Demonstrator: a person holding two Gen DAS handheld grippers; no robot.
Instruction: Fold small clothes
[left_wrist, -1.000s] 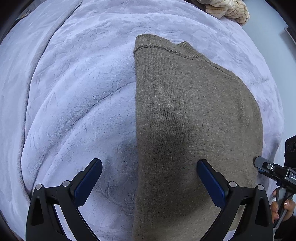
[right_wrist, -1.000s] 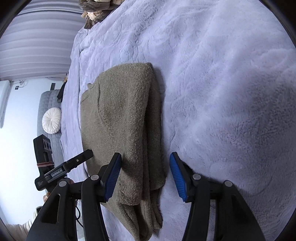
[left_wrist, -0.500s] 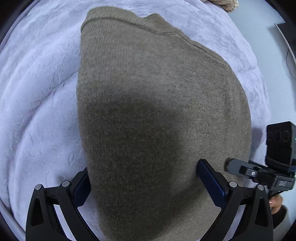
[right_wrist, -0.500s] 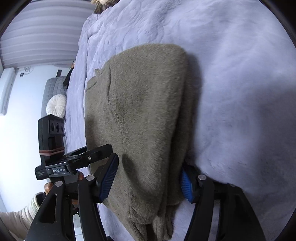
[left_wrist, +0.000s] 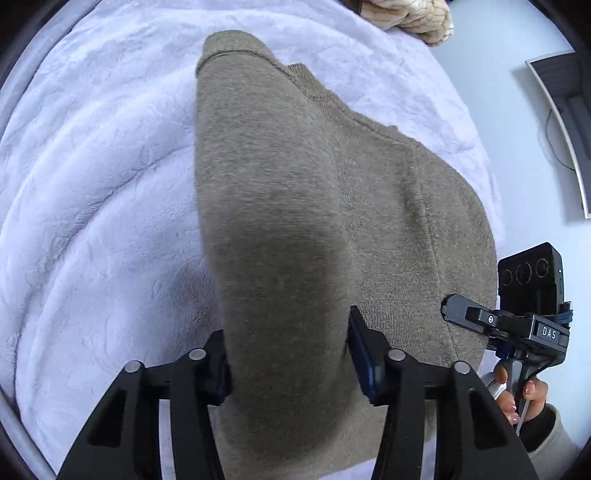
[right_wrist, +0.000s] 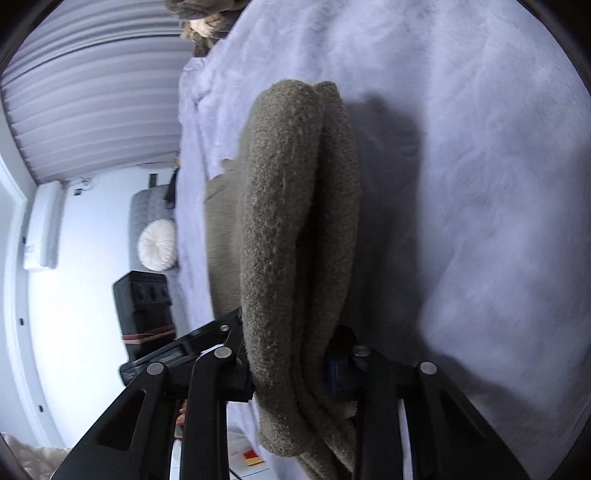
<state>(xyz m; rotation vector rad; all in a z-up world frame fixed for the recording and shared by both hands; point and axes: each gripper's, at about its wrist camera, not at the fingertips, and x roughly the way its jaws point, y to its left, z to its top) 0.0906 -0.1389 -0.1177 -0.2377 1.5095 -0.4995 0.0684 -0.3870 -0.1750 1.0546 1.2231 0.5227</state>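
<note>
A folded olive-brown knit sweater (left_wrist: 295, 206) lies on a pale lavender blanket (left_wrist: 96, 192). My left gripper (left_wrist: 288, 354) is shut on the sweater's near edge, which bulges up between the blue pads. My right gripper (right_wrist: 291, 369) is shut on the sweater (right_wrist: 295, 221) at the other near corner, with the layers bunched into a thick ridge and raised off the blanket (right_wrist: 461, 184). The right gripper's body also shows in the left wrist view (left_wrist: 517, 325), at the sweater's right edge.
A cream knitted item (left_wrist: 410, 18) lies at the blanket's far edge. A grey seat with a round white cushion (right_wrist: 157, 243) stands beyond the bed. A monitor (left_wrist: 557, 110) is against the wall on the right.
Both grippers went from open, straddling the sweater's near edge, to shut on it. The gripped fabric has gathered and risen off the blanket.
</note>
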